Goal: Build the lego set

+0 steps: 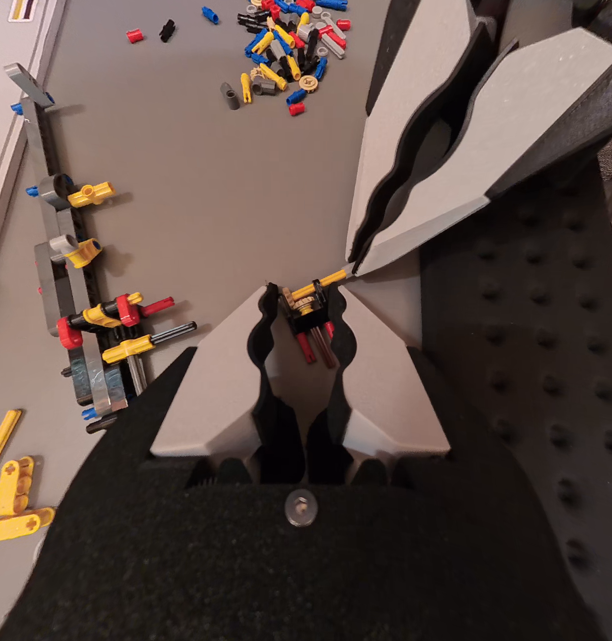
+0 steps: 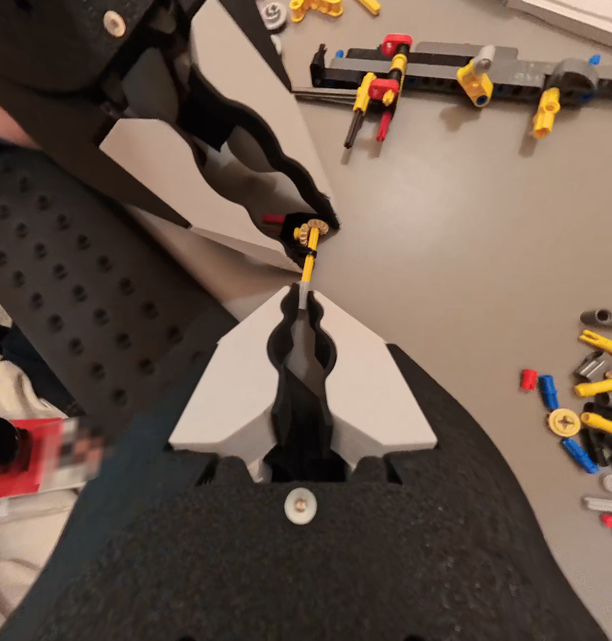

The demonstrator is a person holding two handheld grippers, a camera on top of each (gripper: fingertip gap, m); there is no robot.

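The left gripper (image 1: 303,295) is clamped on a small black gear block (image 1: 306,314), jaws part-way apart. The right gripper (image 2: 300,295), jaws nearly together, pinches the block's yellow axle (image 2: 309,258). Farther off lie the long beam assembly (image 1: 75,277) and loose pins (image 1: 290,45).

Left gripper (image 1: 303,295) partly closed on a load, right gripper (image 2: 302,293) pinched tight, tips nearly meeting
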